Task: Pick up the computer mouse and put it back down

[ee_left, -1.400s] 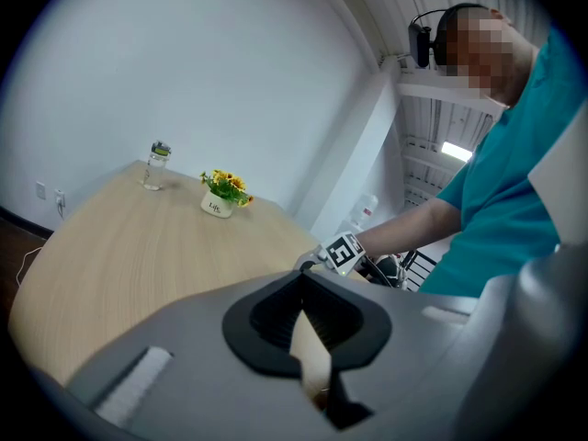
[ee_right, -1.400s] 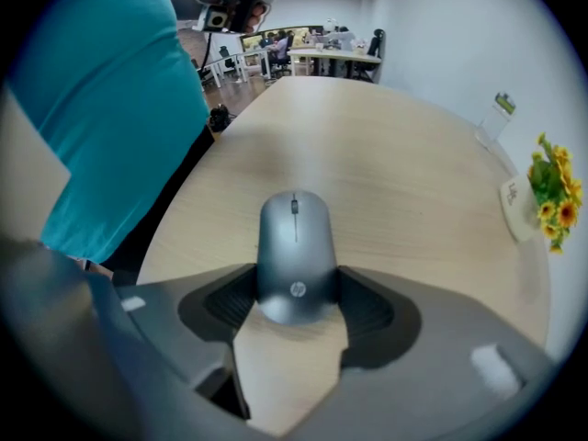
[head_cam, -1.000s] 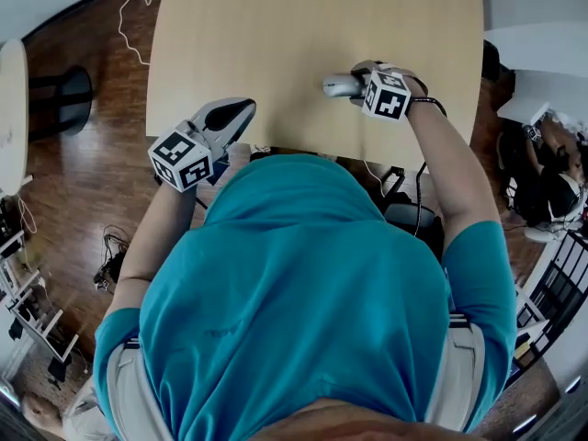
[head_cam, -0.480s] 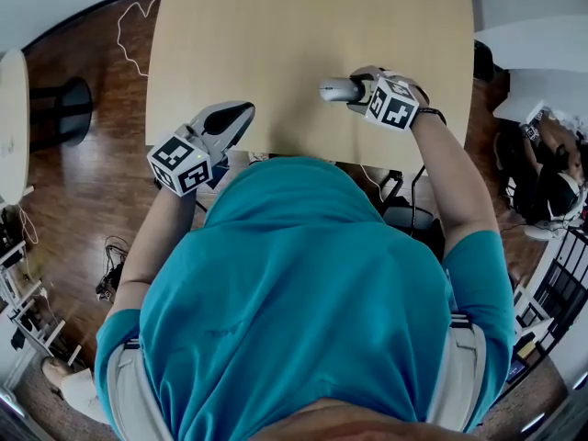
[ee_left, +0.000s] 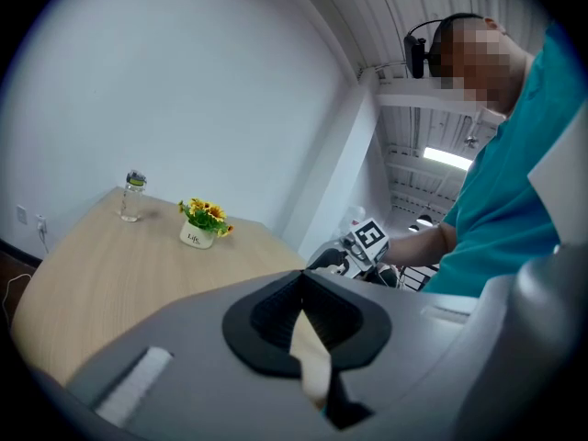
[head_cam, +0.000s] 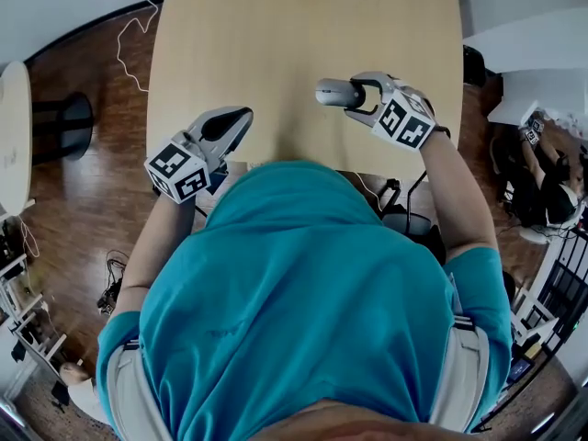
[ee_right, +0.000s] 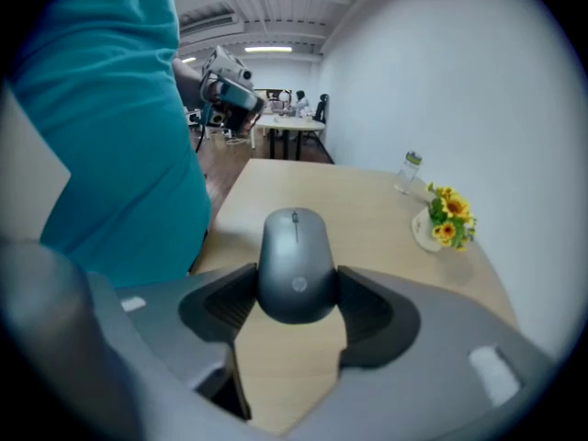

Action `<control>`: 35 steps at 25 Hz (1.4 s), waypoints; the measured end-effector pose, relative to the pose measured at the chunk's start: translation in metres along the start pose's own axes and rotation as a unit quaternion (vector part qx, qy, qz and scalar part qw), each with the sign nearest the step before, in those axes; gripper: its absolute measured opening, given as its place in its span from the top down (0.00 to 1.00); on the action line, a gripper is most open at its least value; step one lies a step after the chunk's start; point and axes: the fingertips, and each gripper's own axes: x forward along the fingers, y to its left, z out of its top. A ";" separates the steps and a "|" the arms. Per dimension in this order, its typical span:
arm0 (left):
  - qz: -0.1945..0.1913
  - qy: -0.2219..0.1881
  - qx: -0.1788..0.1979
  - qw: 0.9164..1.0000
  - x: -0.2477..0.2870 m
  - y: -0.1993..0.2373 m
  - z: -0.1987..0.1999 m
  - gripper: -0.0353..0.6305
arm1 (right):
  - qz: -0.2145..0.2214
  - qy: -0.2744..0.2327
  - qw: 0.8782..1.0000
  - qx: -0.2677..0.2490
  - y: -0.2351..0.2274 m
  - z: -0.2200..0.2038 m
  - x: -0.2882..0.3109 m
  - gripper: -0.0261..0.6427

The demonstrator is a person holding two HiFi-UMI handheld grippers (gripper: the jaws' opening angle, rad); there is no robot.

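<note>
A person stands at the near edge of a table [head_cam: 276, 53]. The left gripper [head_cam: 230, 123] hangs over the table's near left corner. The right gripper [head_cam: 360, 97] is to its right and a little farther in, over the table's near right part. The computer mouse [ee_right: 295, 263] sits between the right gripper's jaws, above the table top. A flower pot [ee_right: 439, 222] stands on the table at the far end. A bottle [ee_right: 411, 171] stands on the table near the pot, farther off still.

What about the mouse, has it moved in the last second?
Yes. Clamped in the right gripper, the mouse has risen off the table, with hardly any sideways shift.
</note>
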 end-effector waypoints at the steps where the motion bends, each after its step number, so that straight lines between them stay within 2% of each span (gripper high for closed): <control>1: -0.001 -0.002 0.001 1.000 0.000 -0.001 0.002 0.94 | -0.007 -0.009 1.000 0.003 -0.001 0.004 -0.007 0.55; 12: -0.006 -0.033 0.015 0.999 -0.004 -0.002 0.031 0.94 | -0.092 -0.082 0.992 0.008 -0.009 0.053 -0.081 0.55; 19: -0.007 -0.052 0.025 0.998 0.000 -0.007 0.049 0.94 | -0.139 -0.118 0.983 0.017 -0.012 0.063 -0.118 0.55; 26: -0.017 -0.061 0.035 0.997 -0.002 -0.008 0.055 0.94 | -0.168 -0.139 0.976 0.018 -0.009 0.072 -0.138 0.55; 31: 0.000 -0.067 0.041 0.997 -0.005 -0.010 0.062 0.94 | -0.180 -0.149 0.972 0.010 -0.003 0.080 -0.153 0.55; 35: 0.005 -0.073 0.029 0.997 -0.008 -0.007 0.063 0.94 | -0.185 -0.153 0.971 0.007 -0.003 0.084 -0.156 0.55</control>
